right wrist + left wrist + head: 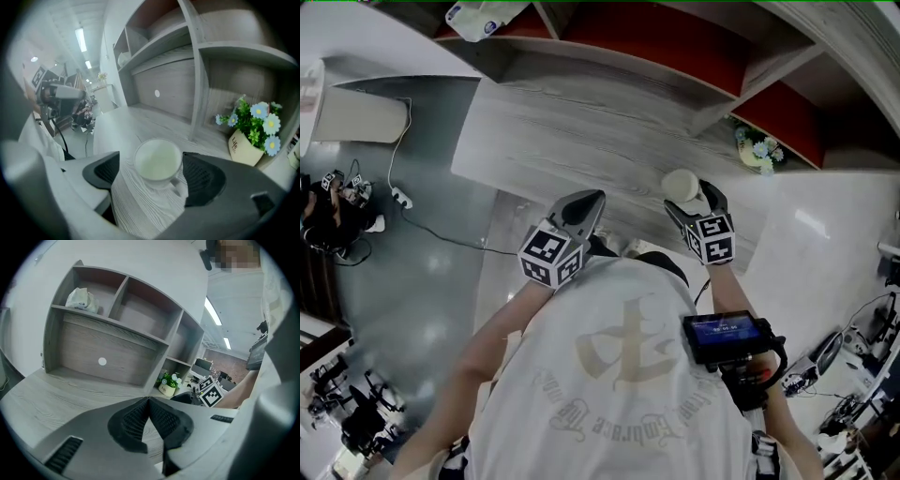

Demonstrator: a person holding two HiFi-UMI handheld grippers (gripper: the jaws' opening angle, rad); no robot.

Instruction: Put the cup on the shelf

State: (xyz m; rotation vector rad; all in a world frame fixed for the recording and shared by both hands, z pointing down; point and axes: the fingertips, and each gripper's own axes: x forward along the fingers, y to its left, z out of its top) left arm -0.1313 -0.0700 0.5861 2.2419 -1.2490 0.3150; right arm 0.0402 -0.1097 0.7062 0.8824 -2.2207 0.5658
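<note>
A white cup (158, 161) stands upright on the grey wooden desk surface (140, 126) of the shelf unit (197, 47). It sits between the spread jaws of my right gripper (153, 173), and neither pad touches it. In the head view the cup (680, 185) is just ahead of the right gripper (694, 199), near the desk's front edge. My left gripper (598, 197) hovers to the left over the same desk (581, 122). In its own view the left gripper (149, 400) has its pads meeting at the tip with nothing held.
A small pot of flowers (251, 136) stands at the shelf's lower right compartment, close to the cup's right; the same pot (759, 150) shows in the head view. A crumpled white bag (80, 300) lies in an upper compartment. Cables (394, 187) trail on the floor at left.
</note>
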